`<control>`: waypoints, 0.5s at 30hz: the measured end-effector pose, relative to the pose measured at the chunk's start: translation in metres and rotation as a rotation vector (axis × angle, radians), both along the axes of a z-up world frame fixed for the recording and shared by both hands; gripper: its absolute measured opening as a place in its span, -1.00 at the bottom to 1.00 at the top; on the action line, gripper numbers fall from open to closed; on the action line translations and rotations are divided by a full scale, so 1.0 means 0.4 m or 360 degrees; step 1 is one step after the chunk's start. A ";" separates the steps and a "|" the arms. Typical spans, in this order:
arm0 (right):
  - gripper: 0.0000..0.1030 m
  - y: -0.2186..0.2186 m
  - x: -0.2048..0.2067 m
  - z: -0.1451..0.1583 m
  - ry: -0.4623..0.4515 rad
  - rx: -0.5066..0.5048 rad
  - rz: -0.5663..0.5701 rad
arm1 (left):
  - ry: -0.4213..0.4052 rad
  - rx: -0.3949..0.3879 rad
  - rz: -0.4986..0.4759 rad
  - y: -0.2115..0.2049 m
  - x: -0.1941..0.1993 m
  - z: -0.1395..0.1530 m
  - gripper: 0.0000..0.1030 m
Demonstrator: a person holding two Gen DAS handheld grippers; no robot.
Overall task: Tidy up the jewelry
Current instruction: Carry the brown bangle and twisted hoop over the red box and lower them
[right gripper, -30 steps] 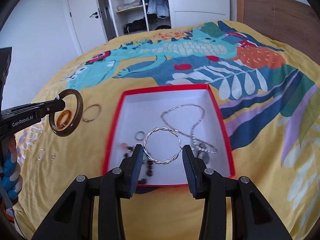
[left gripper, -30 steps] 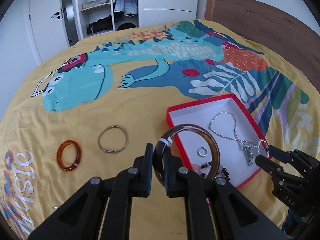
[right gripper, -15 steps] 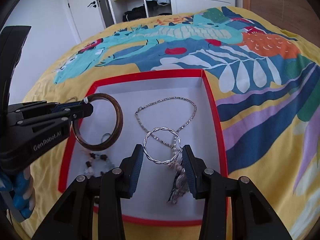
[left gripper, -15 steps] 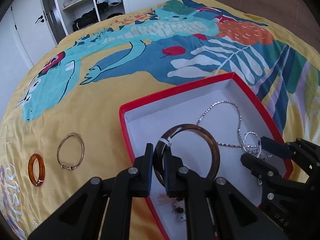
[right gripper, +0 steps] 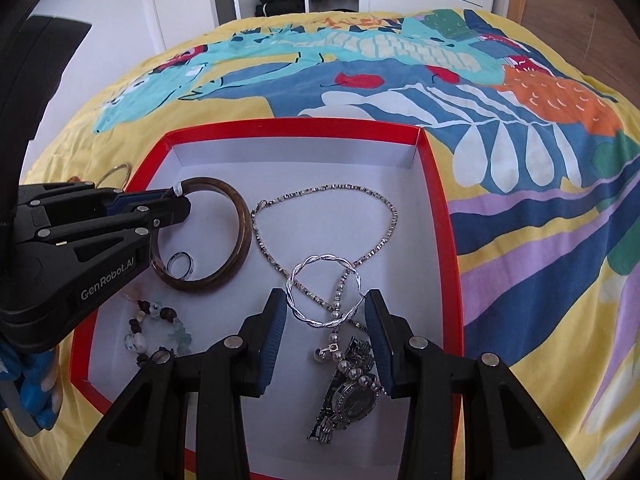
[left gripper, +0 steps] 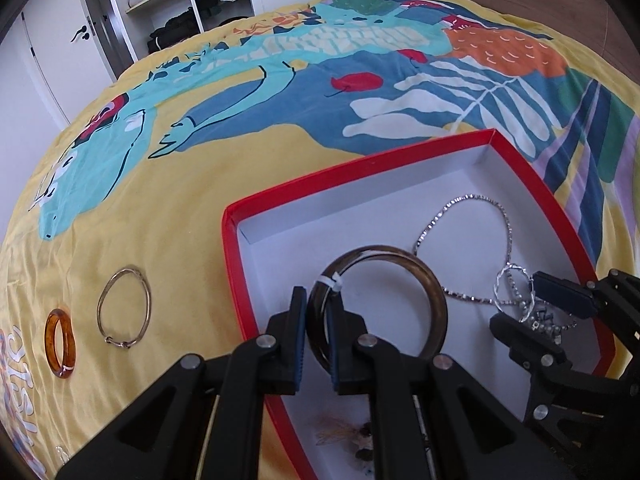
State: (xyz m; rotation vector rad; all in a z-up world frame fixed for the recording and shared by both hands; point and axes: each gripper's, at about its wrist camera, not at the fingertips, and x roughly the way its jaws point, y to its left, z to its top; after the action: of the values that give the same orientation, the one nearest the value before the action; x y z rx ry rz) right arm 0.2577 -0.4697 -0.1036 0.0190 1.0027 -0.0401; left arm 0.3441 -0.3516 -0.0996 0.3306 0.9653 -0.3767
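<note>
A red box with a white inside (right gripper: 436, 184) (left gripper: 256, 208) lies on the bedspread. My left gripper (left gripper: 318, 340) (right gripper: 182, 202) is shut on a brown bangle (left gripper: 436, 292) (right gripper: 236, 240), low over the box's left part. My right gripper (right gripper: 326, 322) (left gripper: 516, 304) is shut on a twisted silver bangle (right gripper: 320, 268) (left gripper: 510, 274), just above a silver chain necklace (right gripper: 328, 192) (left gripper: 464, 204). A watch (right gripper: 348, 396), a bead bracelet (right gripper: 160, 320) and a small ring (right gripper: 180, 264) lie in the box.
On the yellow bedspread left of the box lie a thin metal bangle (left gripper: 126, 312) and an amber ring (left gripper: 60, 338). A wardrobe with open shelves (left gripper: 168, 8) stands beyond the bed. A wooden headboard (right gripper: 568, 12) is at the right.
Both grippers have moved forward and down over the box with their bangles. The brown bangle has gone from beside the box to inside its rim; the silver bangle now hangs just above the necklace.
</note>
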 end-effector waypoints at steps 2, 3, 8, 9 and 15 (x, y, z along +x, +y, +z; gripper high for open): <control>-0.22 0.005 -0.005 -0.001 0.0008 -0.0035 0.0013 | -0.0012 0.0003 0.0002 0.001 -0.003 0.000 -0.82; -0.22 0.006 -0.009 -0.001 0.0012 -0.0047 0.0016 | -0.0017 0.0003 0.0003 0.002 -0.004 0.001 -0.81; -0.22 0.005 -0.019 -0.002 0.0021 -0.0086 0.0015 | -0.0024 -0.0009 -0.0009 0.007 -0.011 0.003 -0.80; -0.22 0.005 -0.019 -0.001 0.0023 -0.0090 0.0013 | -0.0024 -0.0011 -0.0010 0.008 -0.013 0.003 -0.80; -0.20 0.006 -0.022 0.000 0.0024 -0.0106 0.0007 | -0.0034 -0.0027 -0.0020 0.014 -0.023 0.008 -0.74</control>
State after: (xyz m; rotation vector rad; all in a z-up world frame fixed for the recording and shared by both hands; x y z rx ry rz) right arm 0.2491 -0.4674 -0.1037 -0.0444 1.0162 -0.0694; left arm 0.3350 -0.3460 -0.0963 0.3249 0.9390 -0.3920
